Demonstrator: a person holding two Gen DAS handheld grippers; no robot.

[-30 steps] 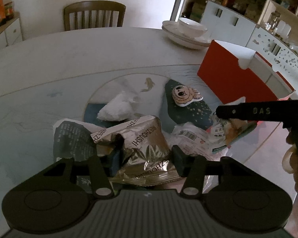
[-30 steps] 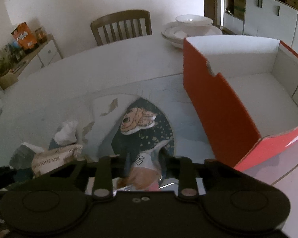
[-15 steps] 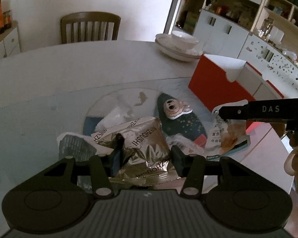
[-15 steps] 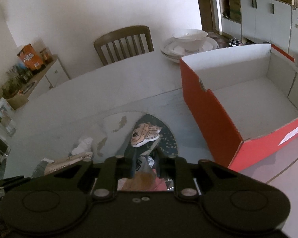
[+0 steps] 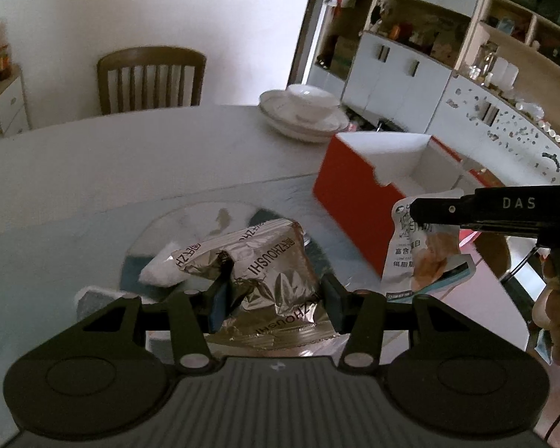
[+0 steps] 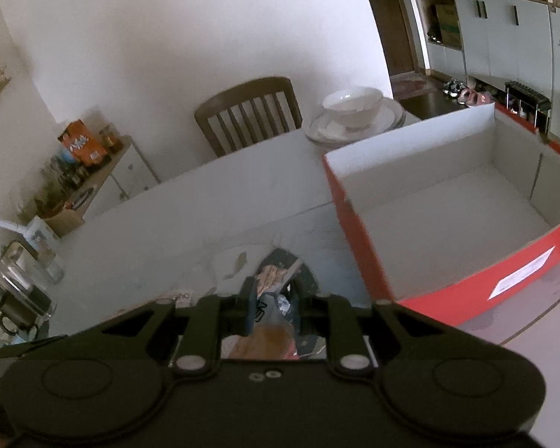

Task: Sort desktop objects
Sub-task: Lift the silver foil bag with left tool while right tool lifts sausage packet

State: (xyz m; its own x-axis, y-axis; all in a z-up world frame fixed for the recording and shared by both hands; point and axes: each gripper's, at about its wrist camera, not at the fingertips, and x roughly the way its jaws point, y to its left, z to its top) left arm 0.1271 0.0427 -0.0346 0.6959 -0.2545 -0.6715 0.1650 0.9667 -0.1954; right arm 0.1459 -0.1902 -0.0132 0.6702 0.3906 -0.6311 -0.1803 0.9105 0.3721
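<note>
My left gripper (image 5: 274, 298) is shut on a crumpled silver foil snack bag (image 5: 268, 261) and holds it above the table. My right gripper (image 6: 272, 308) is shut on a white snack packet (image 6: 272, 328). The packet also shows in the left wrist view (image 5: 422, 250), hanging from the right gripper (image 5: 414, 211) near the red box. The open red box with a white inside (image 6: 448, 209) stands on the table to the right; in the left wrist view it (image 5: 351, 194) is ahead on the right.
A white crumpled tissue (image 5: 160, 272) and another packet (image 5: 93, 298) lie on the round table (image 5: 93, 171). Stacked white plates with a bowl (image 5: 306, 112) stand at the back. A wooden chair (image 5: 149, 78) is behind the table. Glass jars (image 6: 22, 283) stand at the left.
Both grippers have risen with their packets. The right gripper and its white packet have moved up and toward the red box. The cartoon packet on the table has passed out of the left view.
</note>
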